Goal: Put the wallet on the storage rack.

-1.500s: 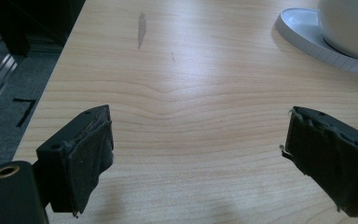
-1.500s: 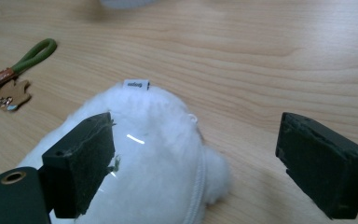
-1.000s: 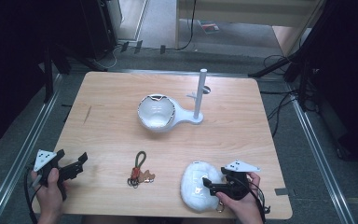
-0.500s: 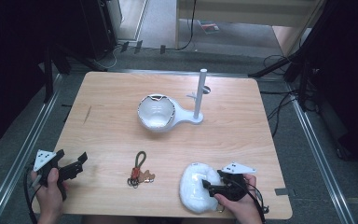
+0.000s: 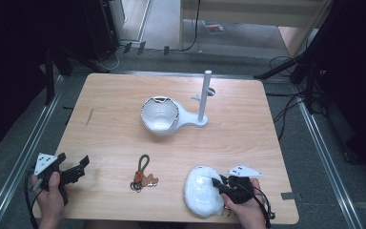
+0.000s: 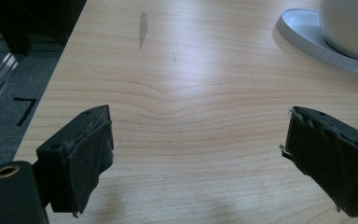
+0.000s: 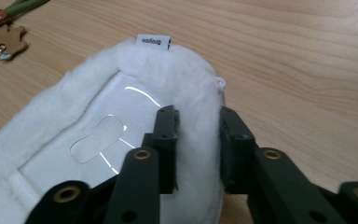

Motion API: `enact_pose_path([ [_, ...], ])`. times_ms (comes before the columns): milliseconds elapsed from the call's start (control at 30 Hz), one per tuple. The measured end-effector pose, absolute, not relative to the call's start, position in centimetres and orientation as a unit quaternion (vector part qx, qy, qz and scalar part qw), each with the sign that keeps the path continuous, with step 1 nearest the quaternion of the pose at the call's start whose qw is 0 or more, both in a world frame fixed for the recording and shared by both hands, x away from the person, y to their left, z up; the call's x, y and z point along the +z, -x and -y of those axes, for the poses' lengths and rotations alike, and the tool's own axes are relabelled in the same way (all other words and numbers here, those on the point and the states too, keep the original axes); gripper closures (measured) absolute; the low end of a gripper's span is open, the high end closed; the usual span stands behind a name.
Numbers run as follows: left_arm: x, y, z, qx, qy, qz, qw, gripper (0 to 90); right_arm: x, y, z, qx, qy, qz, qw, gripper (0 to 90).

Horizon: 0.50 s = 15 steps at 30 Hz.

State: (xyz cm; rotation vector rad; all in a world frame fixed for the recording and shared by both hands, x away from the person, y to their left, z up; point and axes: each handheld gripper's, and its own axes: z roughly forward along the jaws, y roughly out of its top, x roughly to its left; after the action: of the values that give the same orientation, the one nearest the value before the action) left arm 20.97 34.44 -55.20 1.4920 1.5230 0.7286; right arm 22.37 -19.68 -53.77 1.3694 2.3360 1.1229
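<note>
The right gripper (image 5: pixel 218 183) has just closed its jaws, pinching the fluffy white pouch (image 5: pixel 201 191) by its rim; the left gripper (image 5: pixel 77 167), well left of that pouch, gapes wide over bare table (image 5: pixel 248 129).

Free room: bare table (image 5: pixel 109 138) lay ahead of the open left gripper (image 5: pixel 78 167) | Obstacles: keychain (image 5: pixel 143 174) sat mid-front, between both grippers; white bowl (image 5: pixel 159 114) and upright post stand (image 5: pixel 205 98) blocked the centre | Right front: fluffy slipper (image 5: pixel 200 191) filled the corner.
</note>
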Motion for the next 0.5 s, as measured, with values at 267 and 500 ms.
enact_pose_path([
  [267, -55.2, -21.0, -34.5, 0.29, -0.598, -0.611, 0.43, 8.0, -52.9, -22.1, 19.3, 0.4, -0.455, -0.786, 0.125, 78.3],
  [500, -55.2, -21.0, -34.5, 0.29, -0.597, -0.612, 0.431, 8.0, -50.9, -21.7, 18.3, 0.435, -0.444, -0.767, 0.161, 78.7],
])
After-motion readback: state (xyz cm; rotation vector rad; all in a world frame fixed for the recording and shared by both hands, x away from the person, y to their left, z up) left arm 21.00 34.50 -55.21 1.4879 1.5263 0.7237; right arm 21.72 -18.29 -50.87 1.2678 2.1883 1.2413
